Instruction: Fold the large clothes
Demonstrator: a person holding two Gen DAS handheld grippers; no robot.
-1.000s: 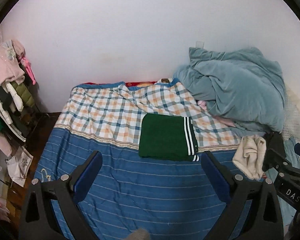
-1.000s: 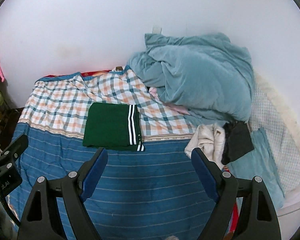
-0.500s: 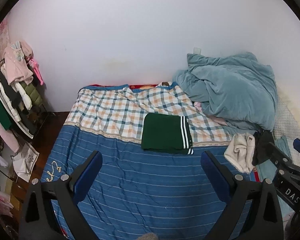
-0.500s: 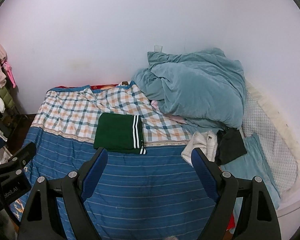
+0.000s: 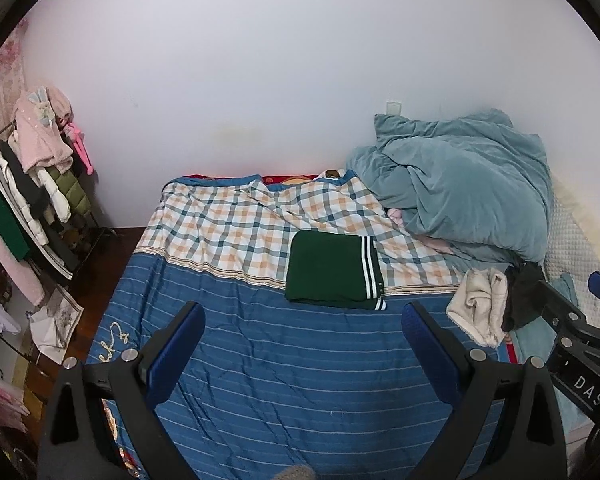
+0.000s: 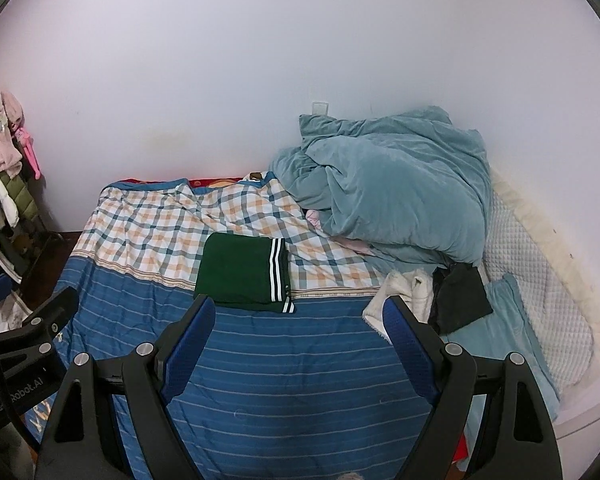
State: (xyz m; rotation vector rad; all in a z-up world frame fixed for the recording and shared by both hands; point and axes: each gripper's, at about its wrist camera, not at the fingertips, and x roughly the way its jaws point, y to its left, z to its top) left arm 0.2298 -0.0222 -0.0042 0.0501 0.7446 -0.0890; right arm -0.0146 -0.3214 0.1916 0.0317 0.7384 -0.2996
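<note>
A dark green garment with white stripes [image 5: 332,270] lies folded flat in the middle of the bed; it also shows in the right wrist view [image 6: 242,272]. My left gripper [image 5: 302,314] is open and empty, held well back above the blue striped sheet [image 5: 292,368], short of the garment. My right gripper [image 6: 298,308] is open and empty too, at the same distance, its blue pads [image 6: 190,342] wide apart. Each gripper shows at the edge of the other's view.
A cream garment [image 5: 480,306] and a black one [image 5: 524,294] lie crumpled at the bed's right side. A teal duvet [image 5: 460,184] is heaped at the back right against the white wall. A clothes rack [image 5: 32,184] stands on the left, by the bed's edge.
Both grippers have pulled back and up from the bed, so the green garment looks smaller and farther. More of the room and clothes rack shows. The jaws stayed open.
</note>
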